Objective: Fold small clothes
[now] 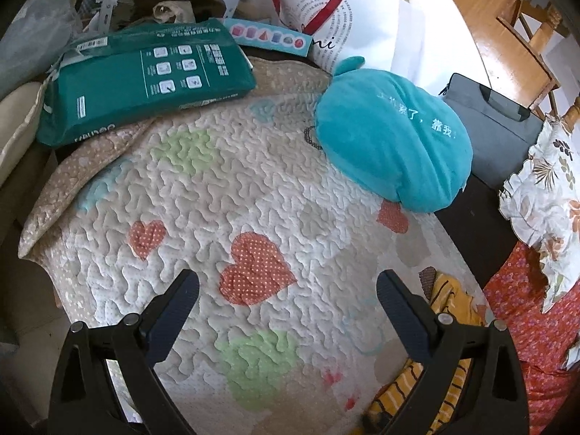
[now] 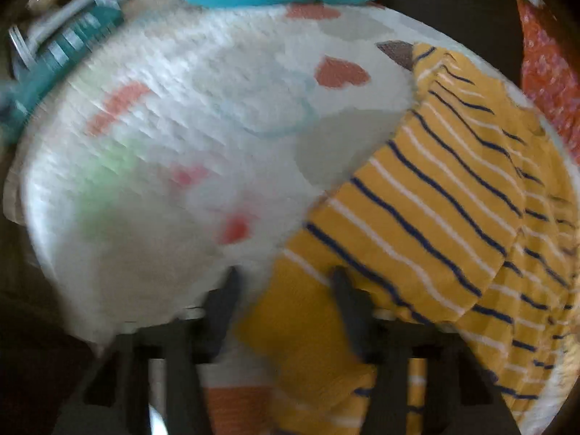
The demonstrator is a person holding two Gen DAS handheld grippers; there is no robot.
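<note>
A quilted heart-print bedspread (image 1: 253, 195) lies ahead, daylit. At its far edge sit a green package (image 1: 145, 76) on the left and a teal cushion (image 1: 395, 137) on the right; wooden furniture (image 1: 514, 36) stands far right.

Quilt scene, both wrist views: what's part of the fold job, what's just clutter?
Job:
- yellow striped garment, lying on the quilt
- left tongs, open over bare quilt
- right tongs, open, garment edge between the fingers

Lying about:
- teal plush cushion
- green package
- white paper bag
- grey laptop case
</note>
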